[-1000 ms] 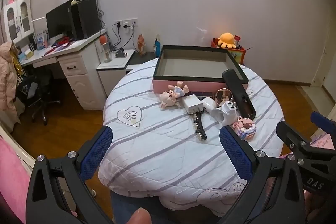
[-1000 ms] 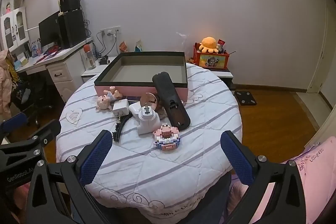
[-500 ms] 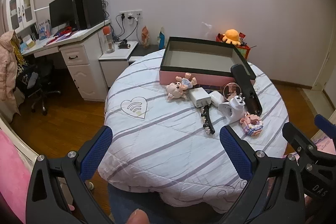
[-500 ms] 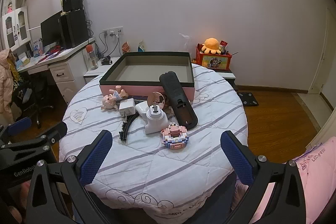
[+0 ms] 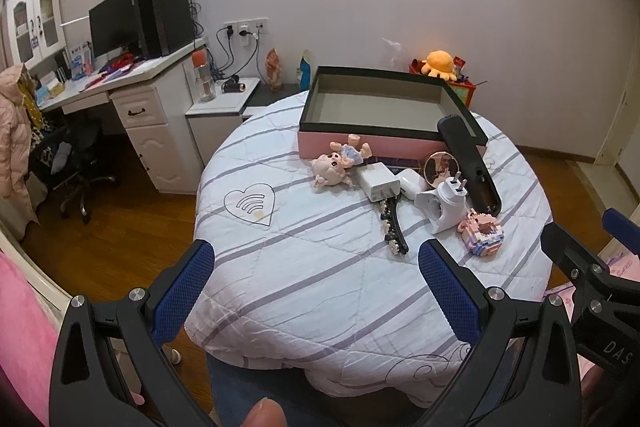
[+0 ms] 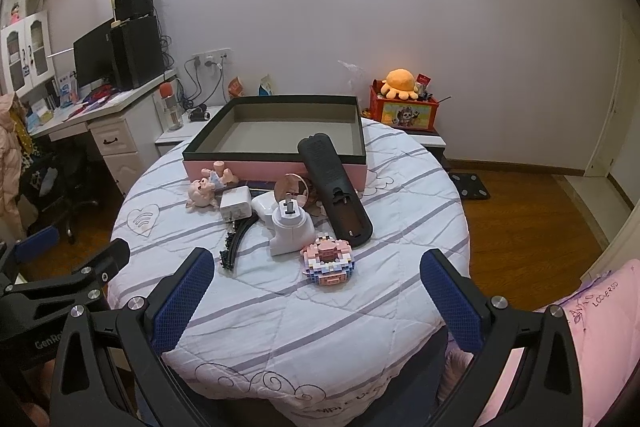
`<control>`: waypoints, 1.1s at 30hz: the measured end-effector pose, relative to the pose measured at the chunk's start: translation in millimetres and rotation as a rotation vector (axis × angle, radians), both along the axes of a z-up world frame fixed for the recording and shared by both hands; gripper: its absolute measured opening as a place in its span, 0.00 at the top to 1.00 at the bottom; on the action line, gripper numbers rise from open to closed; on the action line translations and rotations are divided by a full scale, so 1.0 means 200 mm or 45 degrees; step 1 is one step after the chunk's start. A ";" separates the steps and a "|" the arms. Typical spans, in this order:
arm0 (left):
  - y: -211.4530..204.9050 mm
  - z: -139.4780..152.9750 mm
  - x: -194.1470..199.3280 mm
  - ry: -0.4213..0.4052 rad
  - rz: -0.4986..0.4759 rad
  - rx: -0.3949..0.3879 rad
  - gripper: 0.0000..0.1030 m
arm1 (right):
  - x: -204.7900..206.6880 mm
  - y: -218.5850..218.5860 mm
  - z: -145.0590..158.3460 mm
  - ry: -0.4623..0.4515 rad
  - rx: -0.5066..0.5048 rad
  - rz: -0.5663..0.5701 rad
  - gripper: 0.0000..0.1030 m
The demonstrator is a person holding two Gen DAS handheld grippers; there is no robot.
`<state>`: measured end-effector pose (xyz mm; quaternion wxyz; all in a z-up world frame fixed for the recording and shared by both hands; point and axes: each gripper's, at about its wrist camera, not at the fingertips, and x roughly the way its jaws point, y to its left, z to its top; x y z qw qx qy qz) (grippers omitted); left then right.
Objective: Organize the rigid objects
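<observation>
Gaping wide and gripping nothing, the left gripper [image 5: 316, 281] and right gripper [image 6: 316, 285] are hovering at the near edge of the round table [image 6: 360, 327]. Beyond them the block toy [image 6: 328, 261], white plug [image 6: 289, 227], remote [image 6: 334, 189] and pig figure [image 6: 202, 189] are lying clustered before the open box [image 6: 276, 163].

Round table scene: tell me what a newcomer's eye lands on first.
First, the open pink box with a dark rim at the far side of the round table, nothing inside it. Next, the clutter before it: a black remote leaning on the box's rim, a white plug adapter, a pink block model and a pig doll. Both open grippers, left and right, hang at the near edge.
</observation>
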<state>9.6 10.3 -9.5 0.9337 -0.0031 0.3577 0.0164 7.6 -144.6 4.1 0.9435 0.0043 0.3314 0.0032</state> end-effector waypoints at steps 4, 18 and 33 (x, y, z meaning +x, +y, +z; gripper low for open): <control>0.00 0.00 0.00 -0.003 0.007 -0.001 0.00 | 0.01 0.01 0.00 0.000 -0.005 0.006 0.00; 0.04 0.00 0.02 0.000 0.016 -0.013 0.00 | 0.04 0.00 0.00 0.008 -0.005 0.003 0.00; 0.01 0.00 0.00 -0.013 0.006 0.002 0.00 | 0.04 -0.04 0.01 0.000 0.032 -0.020 0.00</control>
